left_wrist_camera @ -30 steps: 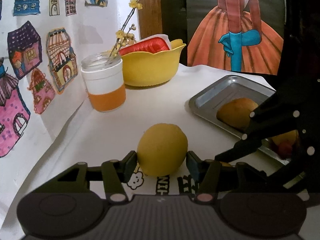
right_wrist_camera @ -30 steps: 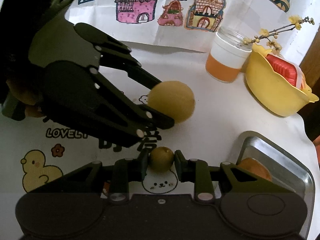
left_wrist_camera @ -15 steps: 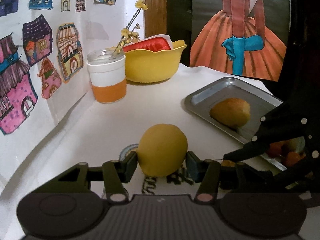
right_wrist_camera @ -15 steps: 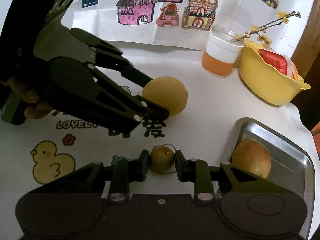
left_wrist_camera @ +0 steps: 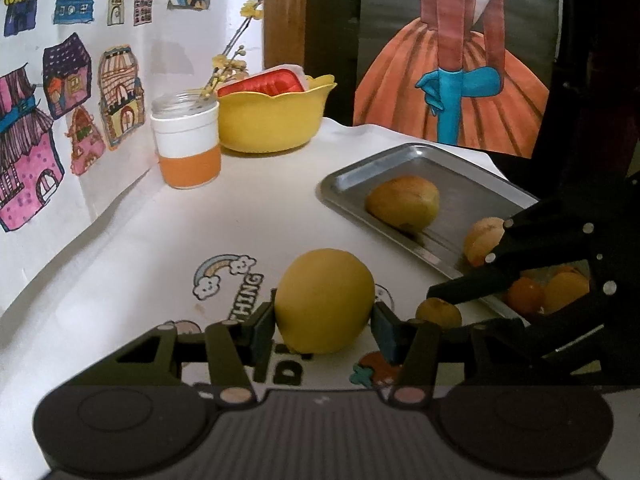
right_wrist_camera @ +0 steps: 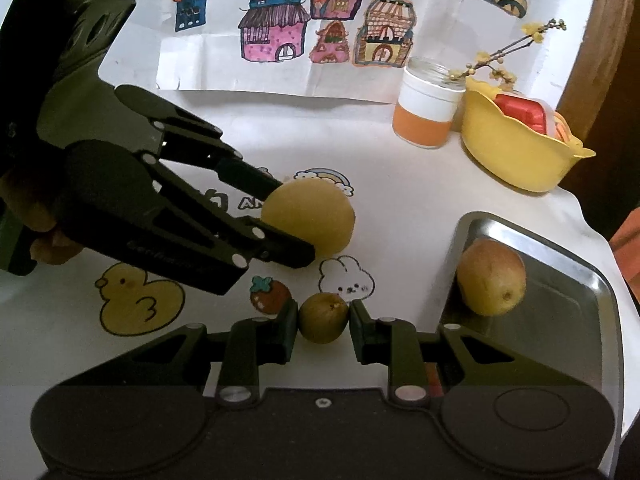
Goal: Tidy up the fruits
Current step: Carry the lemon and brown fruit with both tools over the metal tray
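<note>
— Between the pads of the left claw [left_wrist_camera: 323, 322], what is that?

— A large round yellow fruit [left_wrist_camera: 324, 300], smooth and matte, pinched on both sides. The right claw [right_wrist_camera: 324, 320] is clamped on a small brownish-green round fruit [right_wrist_camera: 323, 317] with a dark dimple on top.

— And the rest of the fruit?

— A russet, pear-like fruit [right_wrist_camera: 491, 277] lies in the shallow grey metal tray [left_wrist_camera: 472, 190] to the right, with several orange fruits [left_wrist_camera: 525, 295] at its near end, partly hidden.

— The surface?

— A white table cover [right_wrist_camera: 400, 200] printed with a duck, rabbit and rainbow. At the back stand an orange-and-white jar [left_wrist_camera: 188, 146] and a yellow scalloped bowl [left_wrist_camera: 276, 118] holding something red; drawings of houses hang behind
</note>
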Demonstrator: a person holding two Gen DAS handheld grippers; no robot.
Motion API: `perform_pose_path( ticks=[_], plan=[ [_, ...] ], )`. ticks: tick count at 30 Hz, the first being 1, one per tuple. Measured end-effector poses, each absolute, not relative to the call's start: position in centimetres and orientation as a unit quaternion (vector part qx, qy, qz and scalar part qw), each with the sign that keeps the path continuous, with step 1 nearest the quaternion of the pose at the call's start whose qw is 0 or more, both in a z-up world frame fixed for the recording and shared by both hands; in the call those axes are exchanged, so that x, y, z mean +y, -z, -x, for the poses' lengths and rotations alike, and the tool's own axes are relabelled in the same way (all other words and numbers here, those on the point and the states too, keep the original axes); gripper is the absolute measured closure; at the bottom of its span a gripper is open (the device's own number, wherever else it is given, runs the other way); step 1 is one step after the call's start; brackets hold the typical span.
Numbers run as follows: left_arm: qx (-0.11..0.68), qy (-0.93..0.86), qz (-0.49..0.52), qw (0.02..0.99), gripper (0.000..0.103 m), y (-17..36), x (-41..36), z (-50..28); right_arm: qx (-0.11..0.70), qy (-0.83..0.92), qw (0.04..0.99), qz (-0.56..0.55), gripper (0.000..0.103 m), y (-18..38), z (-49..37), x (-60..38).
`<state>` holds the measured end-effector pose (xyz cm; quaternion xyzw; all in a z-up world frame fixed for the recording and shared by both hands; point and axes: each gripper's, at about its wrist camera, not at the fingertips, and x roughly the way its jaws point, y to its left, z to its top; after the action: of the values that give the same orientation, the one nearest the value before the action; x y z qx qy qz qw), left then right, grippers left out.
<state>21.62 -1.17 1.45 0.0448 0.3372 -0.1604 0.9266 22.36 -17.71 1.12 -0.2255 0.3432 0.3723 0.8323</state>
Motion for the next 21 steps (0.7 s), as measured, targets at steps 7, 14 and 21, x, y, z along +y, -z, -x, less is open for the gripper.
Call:
perform_pose_path(
  ticks=[7,14,21],
  plan=[
    [0.339,0.168,-0.042,0.925,0.047,-1.6,-1.9,-20.1,0.339,-0.367,0.838,0.217,0.074,-1.5,-20.6,-18.6],
    [0.328,0.170,-0.044,0.928,0.048,-2.3,-2.6,-19.0,0.335,-0.361,0.845,0.207,0.074,-1.8,-19.6,-19.5],
    [0.323,0.167,-0.056,0.930,0.048,-2.5,-3.4,-18.9,0.335,-0.354,0.850,0.201,0.074,-1.9,-19.0,-20.2]
  ],
)
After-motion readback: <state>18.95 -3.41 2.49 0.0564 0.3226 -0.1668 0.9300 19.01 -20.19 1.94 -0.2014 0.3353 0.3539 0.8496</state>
